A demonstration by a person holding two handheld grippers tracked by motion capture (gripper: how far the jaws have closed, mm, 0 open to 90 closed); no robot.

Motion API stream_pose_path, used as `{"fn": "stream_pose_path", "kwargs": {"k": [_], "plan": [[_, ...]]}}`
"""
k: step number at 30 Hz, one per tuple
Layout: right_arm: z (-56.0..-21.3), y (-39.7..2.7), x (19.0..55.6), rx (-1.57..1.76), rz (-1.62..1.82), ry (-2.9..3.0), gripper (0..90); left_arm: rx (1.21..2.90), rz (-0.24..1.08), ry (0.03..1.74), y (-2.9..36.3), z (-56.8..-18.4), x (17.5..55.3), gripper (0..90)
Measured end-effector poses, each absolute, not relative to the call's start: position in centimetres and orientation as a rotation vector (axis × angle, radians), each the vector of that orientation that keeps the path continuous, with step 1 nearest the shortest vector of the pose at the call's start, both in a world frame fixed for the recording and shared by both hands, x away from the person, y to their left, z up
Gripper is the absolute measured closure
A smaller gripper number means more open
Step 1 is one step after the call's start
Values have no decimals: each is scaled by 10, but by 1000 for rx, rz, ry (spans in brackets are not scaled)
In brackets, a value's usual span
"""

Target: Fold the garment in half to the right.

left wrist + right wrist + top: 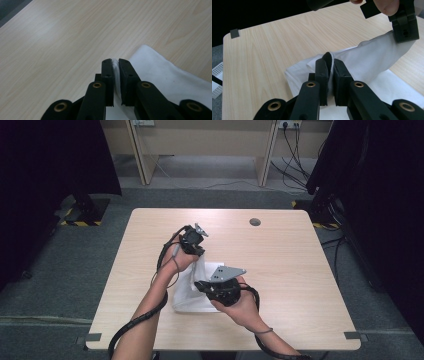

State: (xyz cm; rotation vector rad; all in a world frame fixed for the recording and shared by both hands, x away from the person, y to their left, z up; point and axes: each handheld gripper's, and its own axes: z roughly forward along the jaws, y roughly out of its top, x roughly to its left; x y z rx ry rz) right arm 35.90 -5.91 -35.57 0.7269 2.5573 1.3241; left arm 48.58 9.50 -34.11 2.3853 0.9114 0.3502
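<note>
A white cloth (190, 295) lies partly folded on the light wooden table (280, 265), with one edge lifted off the pile. My left gripper (198, 253) holds the raised far corner above the table. In the left gripper view its jaws (116, 65) are shut on a pinch of the cloth (165, 77). My right gripper (201, 286) is nearer the person and shut on another fold of the cloth. In the right gripper view its jaws (330, 61) clamp the cloth (372, 57), which stretches up to the left gripper (405, 27) at the top right.
A round grey grommet (255, 222) sits in the tabletop near its far edge. Black brackets (93, 338) mark the front corners. Dark curtains hang on both sides and a wooden desk (210, 140) with cables stands behind.
</note>
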Motion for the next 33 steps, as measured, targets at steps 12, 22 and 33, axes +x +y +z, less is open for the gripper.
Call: {"fn": "stream_pose_path", "kwargs": {"k": [12, 22, 33], "plan": [[-365, -67, 357, 742, 1296, 2571, 840, 2400, 323, 906, 85, -354, 486, 824], [-372, -73, 358, 756, 1270, 2585, 840, 2404, 308, 897, 75, -359, 487, 822], [-376, -81, 358, 776, 1252, 2590, 839, 2416, 297, 892, 67, -365, 488, 818]]}}
